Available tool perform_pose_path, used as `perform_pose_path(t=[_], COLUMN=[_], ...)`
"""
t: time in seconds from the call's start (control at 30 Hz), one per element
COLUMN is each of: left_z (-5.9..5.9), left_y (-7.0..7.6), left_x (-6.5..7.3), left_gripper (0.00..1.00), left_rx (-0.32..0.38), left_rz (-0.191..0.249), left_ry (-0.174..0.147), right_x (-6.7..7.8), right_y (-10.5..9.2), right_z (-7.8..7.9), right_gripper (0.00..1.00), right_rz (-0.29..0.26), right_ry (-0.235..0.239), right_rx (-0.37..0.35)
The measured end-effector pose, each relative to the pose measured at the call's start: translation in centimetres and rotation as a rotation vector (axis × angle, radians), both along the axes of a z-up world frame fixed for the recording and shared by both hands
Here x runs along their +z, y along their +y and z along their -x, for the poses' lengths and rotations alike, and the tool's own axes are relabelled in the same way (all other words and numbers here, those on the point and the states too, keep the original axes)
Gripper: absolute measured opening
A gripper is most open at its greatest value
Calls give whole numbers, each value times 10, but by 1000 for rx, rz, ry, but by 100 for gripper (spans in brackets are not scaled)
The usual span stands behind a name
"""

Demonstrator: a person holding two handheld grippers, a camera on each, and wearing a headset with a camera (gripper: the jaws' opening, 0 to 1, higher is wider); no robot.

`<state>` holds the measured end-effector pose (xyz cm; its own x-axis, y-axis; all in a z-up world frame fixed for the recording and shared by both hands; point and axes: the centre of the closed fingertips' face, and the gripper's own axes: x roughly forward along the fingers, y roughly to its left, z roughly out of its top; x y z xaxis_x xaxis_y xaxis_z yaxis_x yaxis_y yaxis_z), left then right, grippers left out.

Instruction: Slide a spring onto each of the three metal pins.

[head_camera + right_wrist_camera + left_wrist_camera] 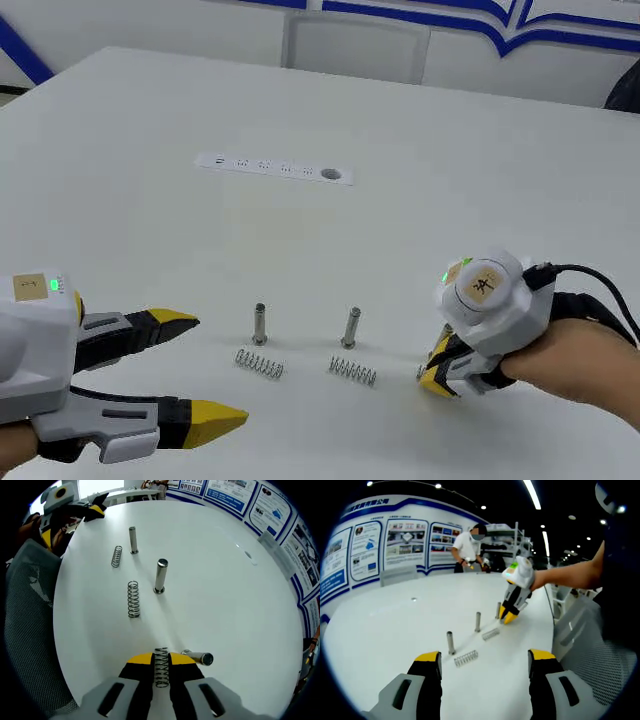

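Two metal pins stand upright on the white table, each with a loose spring lying in front of it. My right gripper is down at the table to their right, shut on a third spring that runs between its yellow tips. The third pin stands just beside those tips. My left gripper hovers open at the near left, short of the left pin, nothing between its fingers. In the left gripper view the three pins line up towards the right gripper.
A white power strip lies further back on the table. A grey chair stands at the far edge. A person stands at another bench in the background. The table's near edge runs just behind both grippers.
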<state>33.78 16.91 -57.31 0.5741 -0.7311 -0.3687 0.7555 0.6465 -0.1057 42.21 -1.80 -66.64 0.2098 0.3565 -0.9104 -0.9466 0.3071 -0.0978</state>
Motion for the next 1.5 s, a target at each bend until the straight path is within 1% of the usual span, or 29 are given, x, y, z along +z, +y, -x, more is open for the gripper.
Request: perform_pose_path(t=[0.13,0.2,0.27,0.37,0.5,0.57,0.6,0.63,0.7,0.8,0.83,0.9,1.0,1.1,1.23,1.3,1.43,1.5], left_z=[1,3,4,7,9,10,10,11,11,10,10,7,5,2,-3,-3,-6,-7], left_y=[-2,-6,-10,-17,-30,-36,-39,-43,-48,-57,-59,-63,-68,-72,-78,-81,-88,-91], left_x=[2,4,5,10,15,18,20,22,25,29,30,32,35,38,37,37,37,39], left_gripper=[71,71,71,70,69,68,68,67,66,64,64,63,62,61,57,56,53,51], left_rx=[-6,-16,-27,-45,-80,-101,-109,-121,-135,-159,-166,-171,-179,-184,-188,-195,-205,-207], left_rz=[1,0,0,7,14,16,16,21,29,44,49,56,78,97,97,109,121,135], left_ry=[-3,-5,-9,-15,-19,-24,-25,-27,-26,-26,-24,-21,-13,-10,-2,8,16,21], right_x=[0,0,4,17,37,48,52,59,70,88,97,111,126,136,147,149,157,160], right_y=[-1,0,1,8,13,19,20,23,30,45,52,64,80,93,109,113,120,121], right_z=[0,4,6,10,14,17,17,19,21,26,28,31,37,43,50,52,57,58], right_gripper=[12,12,12,12,12,12,12,12,12,12,12,12,12,12,12,12,12,12], right_rz=[-6,-11,-25,-105,-188,-247,-262,-291,-344,-437,-479,-538,-607,-659,-728,-746,-790,-805], right_ry=[21,35,25,29,11,7,2,-5,-15,-10,-7,-7,0,13,28,22,32,35], right_rx=[-8,-10,-17,-52,-76,-94,-98,-103,-108,-109,-110,-103,-86,-74,-57,-50,-36,-34])
